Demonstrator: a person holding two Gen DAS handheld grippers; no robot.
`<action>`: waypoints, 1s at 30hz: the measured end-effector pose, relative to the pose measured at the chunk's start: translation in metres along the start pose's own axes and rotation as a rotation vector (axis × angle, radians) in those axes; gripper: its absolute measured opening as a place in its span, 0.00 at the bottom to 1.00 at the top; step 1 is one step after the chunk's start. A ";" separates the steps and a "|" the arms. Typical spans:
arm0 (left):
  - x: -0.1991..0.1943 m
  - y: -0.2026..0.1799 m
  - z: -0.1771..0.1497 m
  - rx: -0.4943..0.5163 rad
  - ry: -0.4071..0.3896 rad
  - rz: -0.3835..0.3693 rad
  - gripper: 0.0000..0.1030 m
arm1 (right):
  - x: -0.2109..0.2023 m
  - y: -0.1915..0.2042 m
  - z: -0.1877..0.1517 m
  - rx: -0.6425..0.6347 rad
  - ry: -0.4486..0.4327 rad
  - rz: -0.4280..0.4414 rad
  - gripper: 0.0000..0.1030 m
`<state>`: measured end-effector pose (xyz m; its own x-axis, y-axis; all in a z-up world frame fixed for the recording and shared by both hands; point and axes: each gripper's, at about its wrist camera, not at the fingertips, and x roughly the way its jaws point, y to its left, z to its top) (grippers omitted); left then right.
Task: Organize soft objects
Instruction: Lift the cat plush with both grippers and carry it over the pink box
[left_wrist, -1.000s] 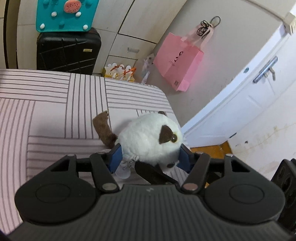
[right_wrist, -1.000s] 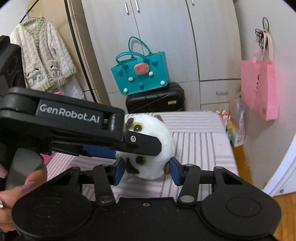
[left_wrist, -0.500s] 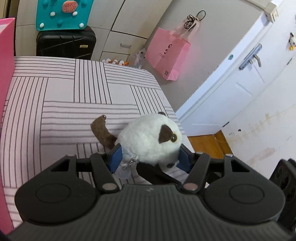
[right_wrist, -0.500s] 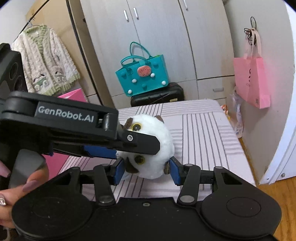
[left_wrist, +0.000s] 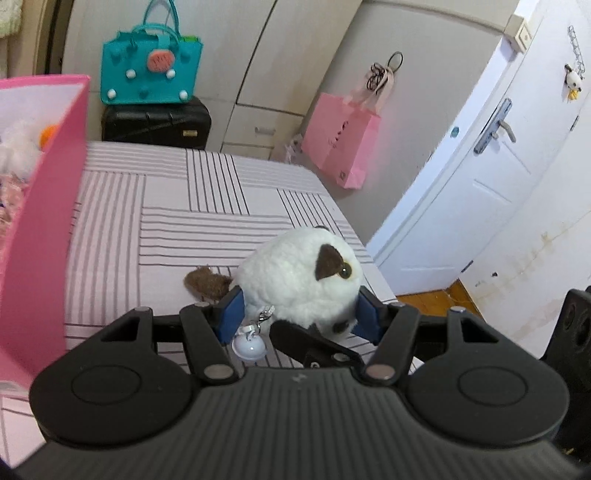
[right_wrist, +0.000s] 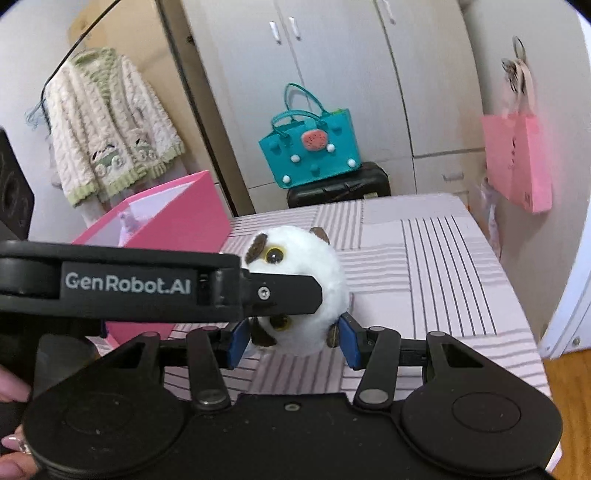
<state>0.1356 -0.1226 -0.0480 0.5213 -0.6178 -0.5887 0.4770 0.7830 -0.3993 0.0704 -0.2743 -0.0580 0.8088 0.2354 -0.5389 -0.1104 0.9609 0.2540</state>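
Observation:
A round white plush toy (left_wrist: 295, 277) with brown ears, a brown tail and a small white bell is held above the striped bed (left_wrist: 166, 221). My left gripper (left_wrist: 299, 317) is shut on it, blue pads on both sides. My right gripper (right_wrist: 291, 341) is shut on the same plush toy (right_wrist: 314, 258) from another side; the left gripper's finger crosses in front of it. A pink box (left_wrist: 44, 206) stands at the left with other soft toys inside; it also shows in the right wrist view (right_wrist: 177, 225).
A teal felt bag (right_wrist: 310, 147) sits on a black suitcase (right_wrist: 340, 184) beyond the bed. A pink paper bag (right_wrist: 517, 162) hangs on the wall at right. A knitted cardigan (right_wrist: 107, 129) hangs at left. A white door (left_wrist: 480, 177) stands right of the bed.
Both grippers have lifted the plush toy higher and moved it leftward; the pink box has come into view at the left in both views.

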 end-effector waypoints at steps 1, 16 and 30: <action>-0.006 0.000 0.001 0.001 -0.010 0.003 0.60 | -0.002 0.005 0.001 -0.010 -0.003 -0.001 0.54; -0.074 0.017 -0.012 0.003 -0.032 -0.027 0.60 | -0.041 0.056 -0.002 -0.107 0.024 0.068 0.54; -0.150 0.042 -0.035 -0.033 0.010 -0.035 0.60 | -0.067 0.106 0.000 -0.223 0.149 0.252 0.54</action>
<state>0.0527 0.0051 -0.0009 0.4975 -0.6442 -0.5810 0.4713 0.7630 -0.4424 0.0046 -0.1878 0.0051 0.6487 0.4716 -0.5974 -0.4322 0.8743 0.2209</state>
